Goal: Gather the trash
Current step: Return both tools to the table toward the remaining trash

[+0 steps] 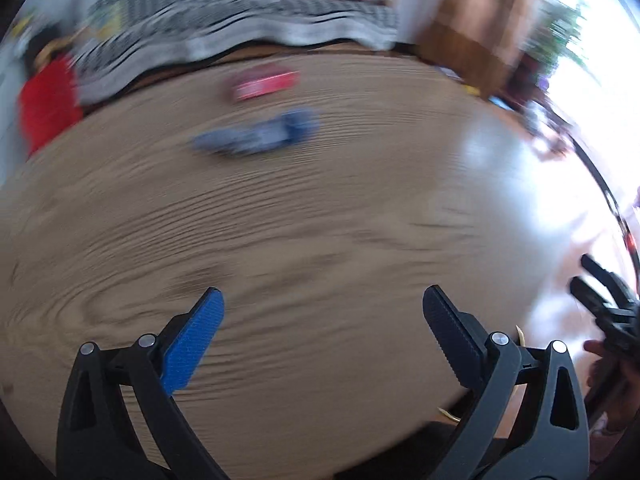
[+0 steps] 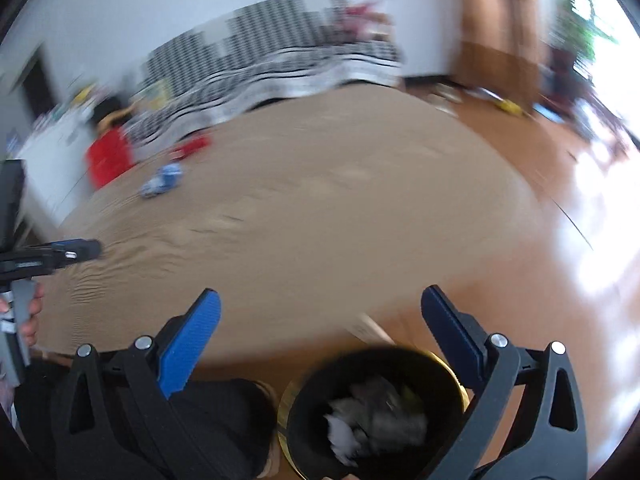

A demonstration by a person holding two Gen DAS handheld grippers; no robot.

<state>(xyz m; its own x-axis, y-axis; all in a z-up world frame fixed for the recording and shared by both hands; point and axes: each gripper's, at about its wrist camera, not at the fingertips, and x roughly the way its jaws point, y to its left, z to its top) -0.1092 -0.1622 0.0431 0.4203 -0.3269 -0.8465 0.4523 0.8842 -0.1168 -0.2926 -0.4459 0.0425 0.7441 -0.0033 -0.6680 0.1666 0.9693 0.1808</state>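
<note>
My left gripper (image 1: 323,304) is open and empty above the wooden table (image 1: 320,220). A blue wrapper (image 1: 256,134) and a red packet (image 1: 266,84) lie at the table's far side, blurred by motion. My right gripper (image 2: 320,306) is open and empty, held above a black trash bin (image 2: 376,412) that stands on the floor by the table's near edge and holds crumpled paper (image 2: 376,416). In the right wrist view the blue wrapper (image 2: 162,180) and the red packet (image 2: 192,146) lie far left, and the left gripper (image 2: 76,252) shows at the left edge.
A black-and-white patterned sofa (image 1: 240,28) stands behind the table. A red object (image 1: 46,104) sits at the far left. A wooden cabinet (image 1: 480,20) and a bright window are at the right. The glossy floor (image 2: 560,240) lies right of the table.
</note>
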